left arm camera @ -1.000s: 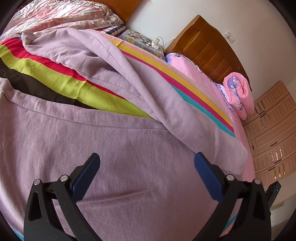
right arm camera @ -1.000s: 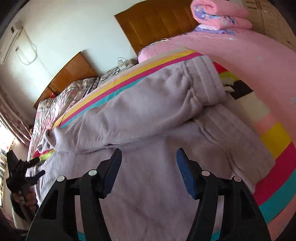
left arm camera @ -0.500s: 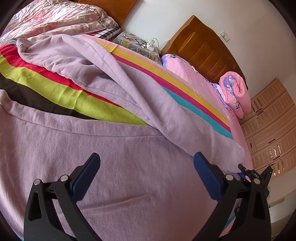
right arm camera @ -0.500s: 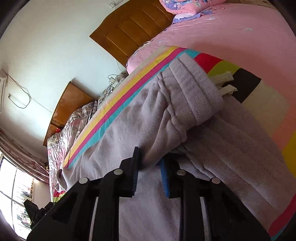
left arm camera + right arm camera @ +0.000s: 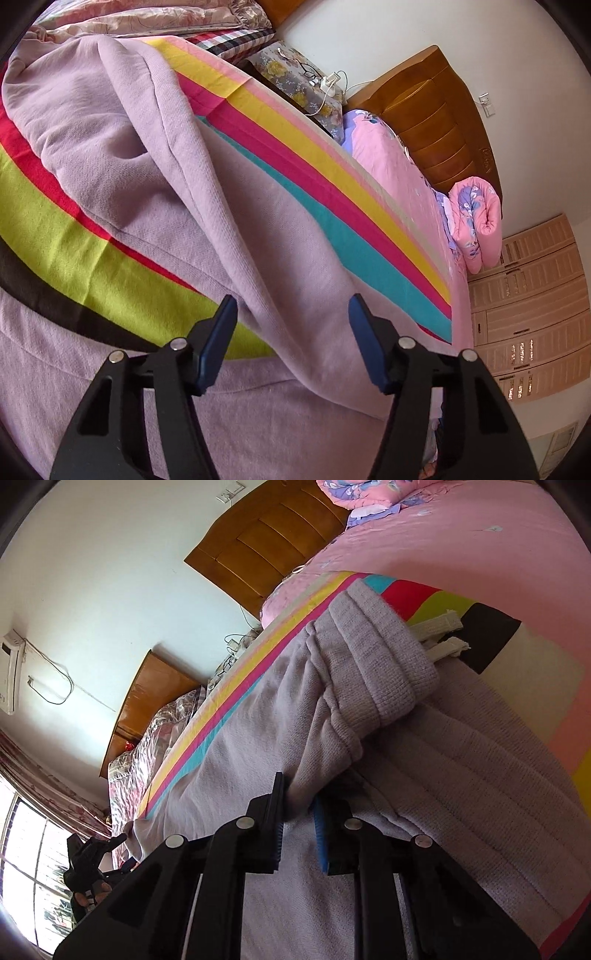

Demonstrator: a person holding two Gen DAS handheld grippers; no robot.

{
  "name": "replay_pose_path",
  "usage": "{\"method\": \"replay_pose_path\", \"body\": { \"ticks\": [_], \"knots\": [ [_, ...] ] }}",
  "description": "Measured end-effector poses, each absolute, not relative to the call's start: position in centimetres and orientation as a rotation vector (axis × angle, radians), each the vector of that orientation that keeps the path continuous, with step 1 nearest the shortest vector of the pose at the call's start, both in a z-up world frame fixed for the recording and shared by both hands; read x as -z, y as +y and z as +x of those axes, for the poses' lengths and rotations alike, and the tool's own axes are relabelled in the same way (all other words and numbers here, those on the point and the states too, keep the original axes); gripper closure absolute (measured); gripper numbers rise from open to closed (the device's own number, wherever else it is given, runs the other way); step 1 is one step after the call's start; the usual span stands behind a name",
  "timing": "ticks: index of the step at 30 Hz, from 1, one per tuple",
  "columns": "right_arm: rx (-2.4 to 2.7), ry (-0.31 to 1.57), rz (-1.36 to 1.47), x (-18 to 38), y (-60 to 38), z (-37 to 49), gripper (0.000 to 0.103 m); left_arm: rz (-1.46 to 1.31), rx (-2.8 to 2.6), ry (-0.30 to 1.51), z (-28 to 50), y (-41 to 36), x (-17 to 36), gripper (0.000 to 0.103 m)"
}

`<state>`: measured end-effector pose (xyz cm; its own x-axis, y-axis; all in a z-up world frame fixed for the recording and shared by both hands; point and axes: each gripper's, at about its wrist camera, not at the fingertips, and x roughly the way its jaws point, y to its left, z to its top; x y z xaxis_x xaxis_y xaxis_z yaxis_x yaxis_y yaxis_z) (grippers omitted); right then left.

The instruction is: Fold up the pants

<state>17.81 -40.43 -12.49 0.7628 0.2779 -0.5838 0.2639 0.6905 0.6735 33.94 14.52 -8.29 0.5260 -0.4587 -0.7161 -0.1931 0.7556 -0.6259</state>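
Lilac pants (image 5: 129, 155) lie spread on a striped blanket (image 5: 332, 192) on the bed. My left gripper (image 5: 291, 306) hovers over a raised fold of one leg. Its jaws are closing with the fold between them, and the pads (image 5: 218, 343) stand clear of the cloth. In the right wrist view the pants (image 5: 240, 746) bunch up towards the ribbed waistband (image 5: 376, 657), where two white drawstring ends (image 5: 439, 627) stick out. My right gripper (image 5: 299, 794) is closing, and its pads pinch a fold of fabric just below the waistband.
A wooden headboard (image 5: 443, 122) and a rolled pink quilt (image 5: 476, 221) sit at the head of the pink bed. A bedside table with cables (image 5: 295, 74) separates it from a second bed (image 5: 147, 18). A wardrobe (image 5: 528, 314) stands on the right. A window (image 5: 29, 849) is at far left.
My left gripper slid across the pants to the raised leg fold and its jaws narrowed. My right gripper dropped, rolled and shut on the fabric below the waistband.
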Motion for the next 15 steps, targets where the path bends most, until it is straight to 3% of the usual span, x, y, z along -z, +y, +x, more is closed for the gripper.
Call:
{"method": "replay_pose_path", "body": {
  "ticks": [4,8,12,15],
  "knots": [
    [-0.016,0.723,0.831,12.5,-40.8,17.4,0.087,-0.642,0.143,1.012,35.4,14.1,8.0,0.098],
    [-0.032,0.760,0.804,10.9,-41.3,18.6,0.089,-0.641,0.190,0.980,36.4,14.9,6.5,0.098],
    [-0.089,0.734,0.712,4.7,-42.3,21.5,0.091,-0.591,0.253,0.882,35.7,15.4,0.2,0.098],
    [-0.125,0.676,0.661,0.3,-42.9,20.7,0.091,-0.499,0.341,0.784,30.7,15.1,-4.9,0.098]
  ]
}}
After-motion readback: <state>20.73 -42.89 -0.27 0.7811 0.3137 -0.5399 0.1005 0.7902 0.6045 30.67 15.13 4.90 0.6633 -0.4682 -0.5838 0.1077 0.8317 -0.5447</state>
